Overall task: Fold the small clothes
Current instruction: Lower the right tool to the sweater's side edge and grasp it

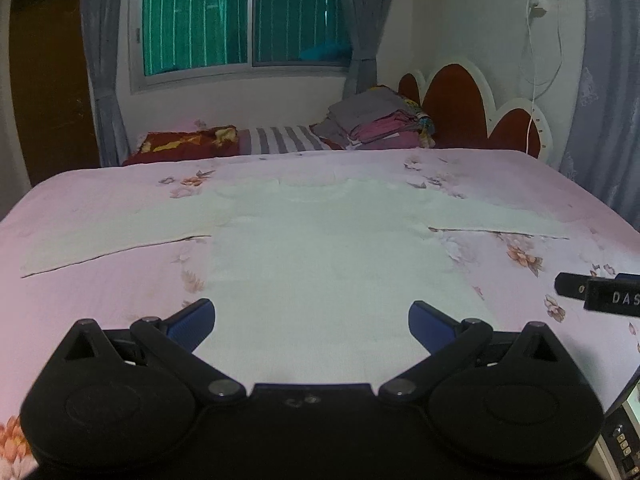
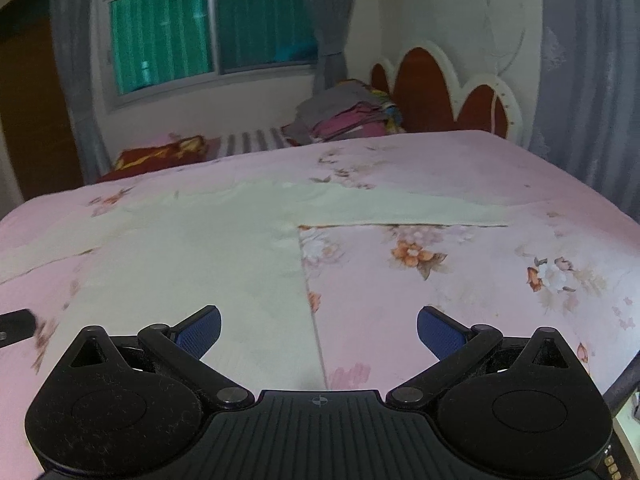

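A pale white long-sleeved shirt (image 1: 320,264) lies flat on the pink floral bedsheet (image 1: 100,300), both sleeves spread out to the sides. My left gripper (image 1: 311,326) is open and empty, just above the shirt's near hem at its middle. The shirt also shows in the right wrist view (image 2: 200,264). My right gripper (image 2: 319,334) is open and empty, over the shirt's right side edge near the hem. The right gripper's tip shows at the right edge of the left wrist view (image 1: 600,294).
A stack of folded clothes (image 1: 376,122) sits at the far side of the bed by the red and white headboard (image 1: 460,108). A red patterned pillow (image 1: 180,144) and a striped cloth (image 1: 280,138) lie at the back. A window with curtains is behind.
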### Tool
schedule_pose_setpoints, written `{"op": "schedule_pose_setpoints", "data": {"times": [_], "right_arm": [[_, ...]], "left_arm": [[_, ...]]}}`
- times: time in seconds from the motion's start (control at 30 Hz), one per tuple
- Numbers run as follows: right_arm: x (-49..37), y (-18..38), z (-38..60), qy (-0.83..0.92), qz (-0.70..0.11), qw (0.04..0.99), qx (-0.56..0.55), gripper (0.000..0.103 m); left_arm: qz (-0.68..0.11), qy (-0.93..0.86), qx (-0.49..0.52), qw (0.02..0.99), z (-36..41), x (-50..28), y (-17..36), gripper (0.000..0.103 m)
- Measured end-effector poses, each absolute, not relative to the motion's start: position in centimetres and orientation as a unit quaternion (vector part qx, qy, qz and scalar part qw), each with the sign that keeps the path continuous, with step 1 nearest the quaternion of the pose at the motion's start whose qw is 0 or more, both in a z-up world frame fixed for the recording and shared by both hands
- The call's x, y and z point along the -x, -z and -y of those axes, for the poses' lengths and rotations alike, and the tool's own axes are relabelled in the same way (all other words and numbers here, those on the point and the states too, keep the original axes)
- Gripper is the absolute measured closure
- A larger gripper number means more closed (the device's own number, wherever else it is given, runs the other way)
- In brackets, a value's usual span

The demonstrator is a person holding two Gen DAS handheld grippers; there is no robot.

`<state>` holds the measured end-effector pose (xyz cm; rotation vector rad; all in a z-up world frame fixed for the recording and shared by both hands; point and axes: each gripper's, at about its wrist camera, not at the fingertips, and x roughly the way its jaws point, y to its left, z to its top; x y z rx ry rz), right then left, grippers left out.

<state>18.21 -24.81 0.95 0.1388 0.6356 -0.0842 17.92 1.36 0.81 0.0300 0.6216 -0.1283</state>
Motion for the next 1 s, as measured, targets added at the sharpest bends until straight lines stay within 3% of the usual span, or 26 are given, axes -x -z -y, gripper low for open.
{"op": "schedule_pose_setpoints", "data": {"times": [0.4,0.9,0.93,0.97,1.0], "right_arm": [[-24.8,-0.7,29.3,0.088,-0.311,0.943,-0.079,0.000],[-37.3,4.9,47.7,0.162,-0.306,0.925,-0.156,0.001],[-38.0,5.5,48.9,0.166,-0.308,0.922,-0.165,0.004],[-38.8,6.3,50.3,0.170,-0.309,0.919,-0.177,0.034],[-39.4,6.9,51.5,0.177,-0.315,0.913,-0.188,0.052]], "left_arm": [[-0.325,0.091,0.004,0.942,2.3,-26.1,1.4,0.000],[-0.373,0.050,-0.011,0.926,10.7,-38.0,4.3,0.000],[-0.377,0.045,-0.015,0.925,11.1,-38.4,4.5,0.000],[-0.380,0.041,-0.021,0.924,11.5,-38.9,4.6,0.000],[-0.383,0.037,-0.026,0.923,12.0,-39.3,4.7,0.000]]}}
